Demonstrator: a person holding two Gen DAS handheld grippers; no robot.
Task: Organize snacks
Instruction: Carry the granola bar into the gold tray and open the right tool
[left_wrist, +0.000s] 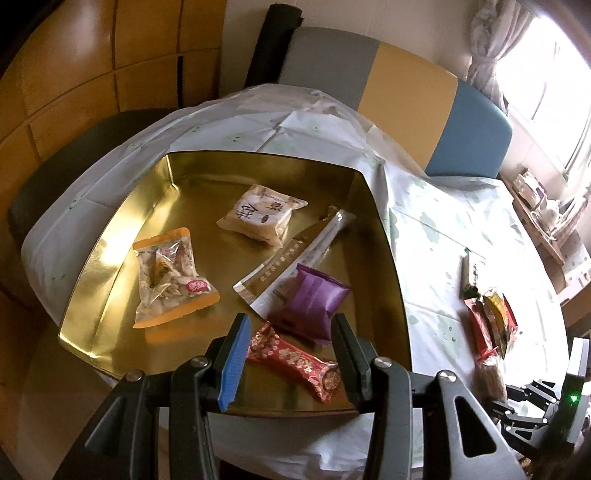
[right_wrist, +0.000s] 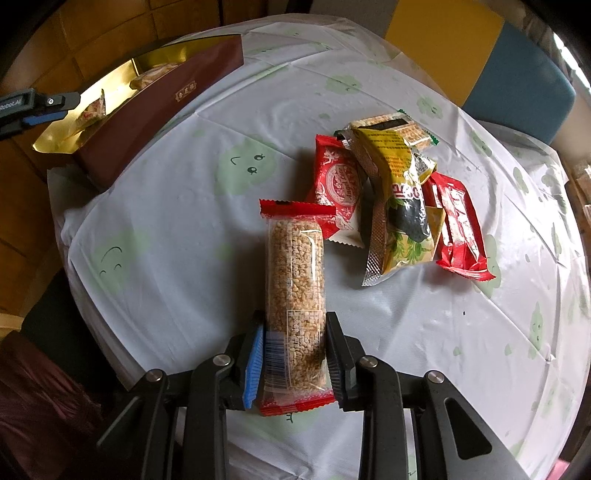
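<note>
In the left wrist view, the left hand-held gripper (left_wrist: 291, 354) hovers over the near edge of a gold-lined box (left_wrist: 110, 258) that fills the centre of the frame, its jaws standing apart with nothing pressed between them; a red patterned candy wrapper (left_wrist: 295, 360) lies on the box floor in the gap below them. Further up the frame, inside the box, sit a purple packet (left_wrist: 314, 295), a long silvery sachet (left_wrist: 295, 258) running diagonally, a clear nut bag with orange ends (left_wrist: 170, 277) at the left, and a cream cracker pack (left_wrist: 262, 218) near the middle. The box rests on a counter covered with a pale cloth printed with green faces (left_wrist: 436, 229). At the right edge of that frame a small heap of snacks (left_wrist: 491, 317) lies on the cloth. In the right wrist view, the right hand-held gripper (right_wrist: 293, 354) is clenched on a puffed grain bar in a clear wrapper with red ends (right_wrist: 295, 280), the pads pressing its lower part while the bar points up the frame over the cloth (right_wrist: 166, 229). Just right of the bar, the heap shows a red round-logo packet (right_wrist: 338, 181), a yellow seed pack (right_wrist: 402, 206) and a red bar (right_wrist: 461, 229), overlapping one another. The box, dark red outside (right_wrist: 155, 122), sits at the upper left, with the left hand-held gripper (right_wrist: 29, 110) over it.
</note>
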